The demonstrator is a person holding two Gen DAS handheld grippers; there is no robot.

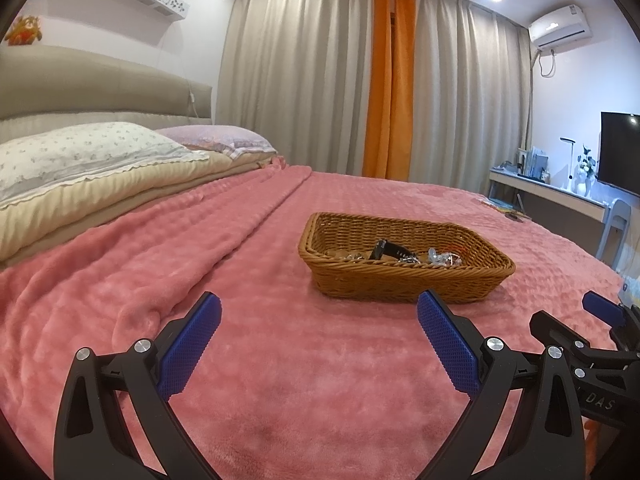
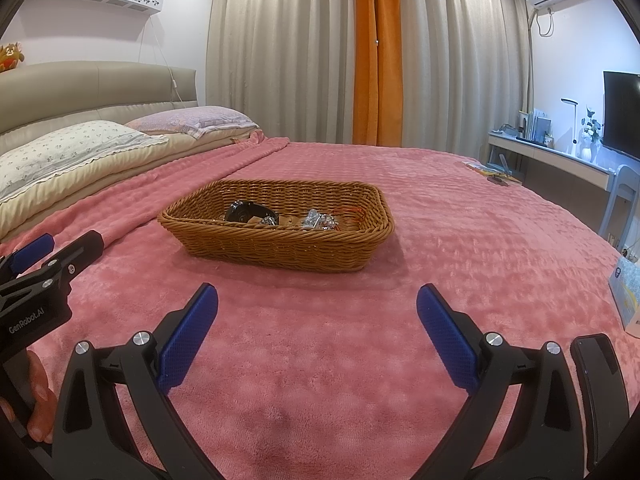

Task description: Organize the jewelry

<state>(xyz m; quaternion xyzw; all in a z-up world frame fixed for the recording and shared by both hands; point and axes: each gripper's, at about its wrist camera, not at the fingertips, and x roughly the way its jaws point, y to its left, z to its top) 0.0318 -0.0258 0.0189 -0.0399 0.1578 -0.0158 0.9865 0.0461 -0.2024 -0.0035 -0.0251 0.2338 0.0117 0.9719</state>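
Jewelry (image 2: 320,219) sits heaped in the wicker basket (image 2: 276,246), a glinting silver tangle toward the basket's 3 o'clock end, with a black watch (image 2: 246,212) lying at its 9 o'clock side, strap curling up. The basket rests flat on the pink blanket (image 2: 460,240), dead ahead at 12 o'clock from the right wrist camera, and out toward 1 o'clock from the left wrist camera. Right gripper (image 2: 318,332) hangs low over the blanket, short of the basket, blue pads spread wide, nothing between them. Left gripper (image 1: 320,338) does the same, jaws splayed apart and empty, blanket showing clean through the gap. The two tools are side by side; the right wrist view catches the left one at 9 o'clock, with a person's fingers (image 2: 38,412) wrapped round its handle at 8 o'clock. A dark phone (image 2: 600,384) lies at 4 o'clock in that view, a tissue box (image 2: 626,296) just beyond at 3 o'clock. Pillows (image 2: 80,148) are stacked at 10 o'clock against the headboard, curtains (image 2: 300,60) hang at 12, and a desk (image 2: 552,160) stands at 2 o'clock.
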